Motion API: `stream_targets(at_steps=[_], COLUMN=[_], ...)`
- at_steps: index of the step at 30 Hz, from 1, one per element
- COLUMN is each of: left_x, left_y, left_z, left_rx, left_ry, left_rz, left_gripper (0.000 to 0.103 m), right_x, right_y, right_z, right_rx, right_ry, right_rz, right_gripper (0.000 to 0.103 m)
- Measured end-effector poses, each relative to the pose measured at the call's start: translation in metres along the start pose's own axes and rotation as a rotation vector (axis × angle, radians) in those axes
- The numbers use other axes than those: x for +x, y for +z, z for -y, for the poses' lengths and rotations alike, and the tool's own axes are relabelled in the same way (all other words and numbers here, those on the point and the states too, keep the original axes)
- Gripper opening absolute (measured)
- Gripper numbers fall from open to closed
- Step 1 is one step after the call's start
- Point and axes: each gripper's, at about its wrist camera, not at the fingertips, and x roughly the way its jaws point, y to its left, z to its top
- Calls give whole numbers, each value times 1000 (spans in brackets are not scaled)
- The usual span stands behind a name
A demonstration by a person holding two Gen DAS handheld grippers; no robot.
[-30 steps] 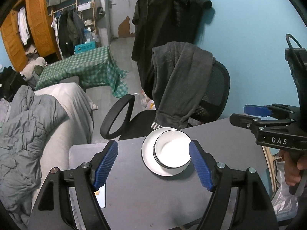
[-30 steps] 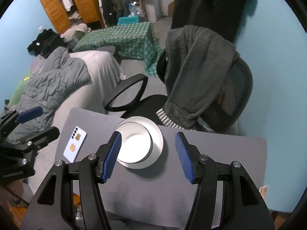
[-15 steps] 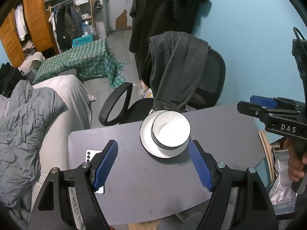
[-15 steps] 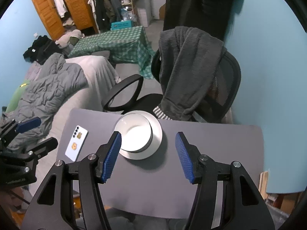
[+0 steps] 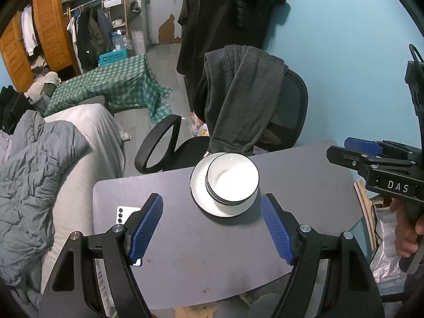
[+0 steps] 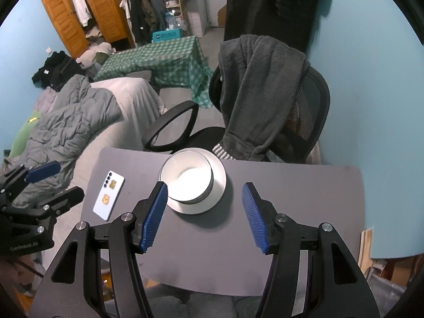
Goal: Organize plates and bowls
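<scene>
A stack of white bowls with dark rims (image 5: 232, 181) sits on a white plate (image 5: 197, 185) near the far edge of the grey table (image 5: 212, 251). The same bowls (image 6: 186, 180) and plate (image 6: 220, 185) show in the right wrist view. My left gripper (image 5: 212, 225) is open and empty, held above the table short of the plate. My right gripper (image 6: 205, 212) is open and empty, also short of the plate. Each gripper shows at the edge of the other's view, the right one (image 5: 352, 148) and the left one (image 6: 53, 180).
A white phone (image 6: 109, 194) lies on the table's left part. A black office chair (image 5: 278, 116) draped with a grey garment stands behind the table. A bed with a grey duvet (image 5: 34, 180) is on the left. The blue wall (image 5: 344, 53) is at right.
Both grippers have pulled back and risen away from the plate and bowls, so more of the table shows. The bowls and plate have not moved.
</scene>
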Motion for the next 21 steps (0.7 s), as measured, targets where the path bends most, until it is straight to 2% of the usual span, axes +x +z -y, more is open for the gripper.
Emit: stream_targets(at_steps=[21], left_x=[-3], left_y=[2], left_z=[1], left_rx=[-9], left_ry=[11], left_rz=[7], left_gripper=[78], right_x=[-10], right_y=[5], right_z=[-1], right_rx=[-3], right_ry=[2], right_rz=[7], right_gripper=[57])
